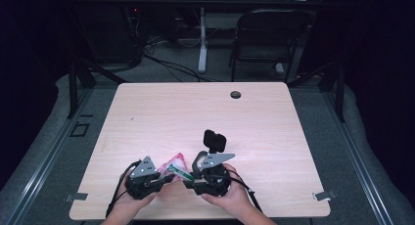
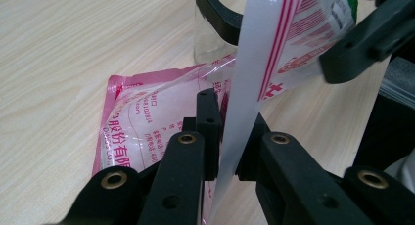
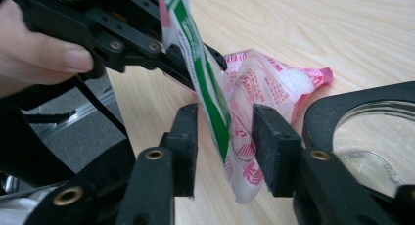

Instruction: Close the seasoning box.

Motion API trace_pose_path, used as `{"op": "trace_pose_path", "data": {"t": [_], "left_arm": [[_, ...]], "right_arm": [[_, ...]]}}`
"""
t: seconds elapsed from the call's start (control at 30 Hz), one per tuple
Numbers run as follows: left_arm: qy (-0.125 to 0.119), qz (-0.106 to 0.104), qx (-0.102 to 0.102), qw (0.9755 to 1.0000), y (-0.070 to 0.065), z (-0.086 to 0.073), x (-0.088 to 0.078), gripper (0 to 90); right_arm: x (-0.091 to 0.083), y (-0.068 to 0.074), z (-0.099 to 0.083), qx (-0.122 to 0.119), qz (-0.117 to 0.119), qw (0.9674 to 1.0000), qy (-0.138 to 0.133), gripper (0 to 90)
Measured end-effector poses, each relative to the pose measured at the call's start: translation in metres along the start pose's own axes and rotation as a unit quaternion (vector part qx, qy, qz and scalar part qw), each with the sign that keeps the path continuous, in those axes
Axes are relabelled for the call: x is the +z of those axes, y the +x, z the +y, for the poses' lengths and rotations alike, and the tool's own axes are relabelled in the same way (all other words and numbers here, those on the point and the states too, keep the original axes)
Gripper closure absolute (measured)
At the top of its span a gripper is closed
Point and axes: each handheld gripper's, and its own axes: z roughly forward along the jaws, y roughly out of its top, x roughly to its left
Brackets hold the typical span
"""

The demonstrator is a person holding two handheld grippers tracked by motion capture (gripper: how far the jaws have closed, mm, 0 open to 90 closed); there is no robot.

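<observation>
A pink and white plastic bag (image 1: pixel 176 165) with a green-striped top hangs between my two grippers near the table's front edge. My left gripper (image 1: pixel 166 179) (image 2: pixel 229 132) is shut on the bag's (image 2: pixel 147 122) white edge strip, which rises taut from between the pads. My right gripper (image 1: pixel 190 183) (image 3: pixel 222 137) is open; its jaws straddle the green-striped edge of the bag (image 3: pixel 274 83) with a gap on each side. A clear jar with a black rim (image 1: pixel 214 141) (image 2: pixel 215 19) (image 3: pixel 362 122) stands just behind the bag.
The light wood table (image 1: pixel 195 107) has a cable hole (image 1: pixel 235 94) at the back. A black chair (image 1: pixel 266 34) and a desk leg stand on the floor beyond it. A hand (image 3: pixel 34 49) holds the left gripper close by.
</observation>
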Motion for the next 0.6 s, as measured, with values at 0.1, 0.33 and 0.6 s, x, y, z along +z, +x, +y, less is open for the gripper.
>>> {"op": "trace_pose_path", "data": {"t": [0.1, 0.33, 0.6], "left_arm": [[-0.003, 0.003, -0.003, 1.0000, 0.000, -0.001, -0.001, 84.1], [-0.007, -0.002, -0.006, 1.0000, 0.004, -0.005, -0.003, 72.9], [-0.004, 0.022, 0.010, 0.9997, 0.008, -0.013, -0.008, 53.9]], "right_arm": [[0.005, -0.001, 0.002, 0.003, -0.003, 0.9999, 0.011, 69.3], [0.010, -0.006, 0.005, 0.017, 0.007, 0.9995, 0.025, 86.8], [0.010, -0.011, 0.008, 0.025, 0.020, 0.9993, 0.020, 89.9]]}}
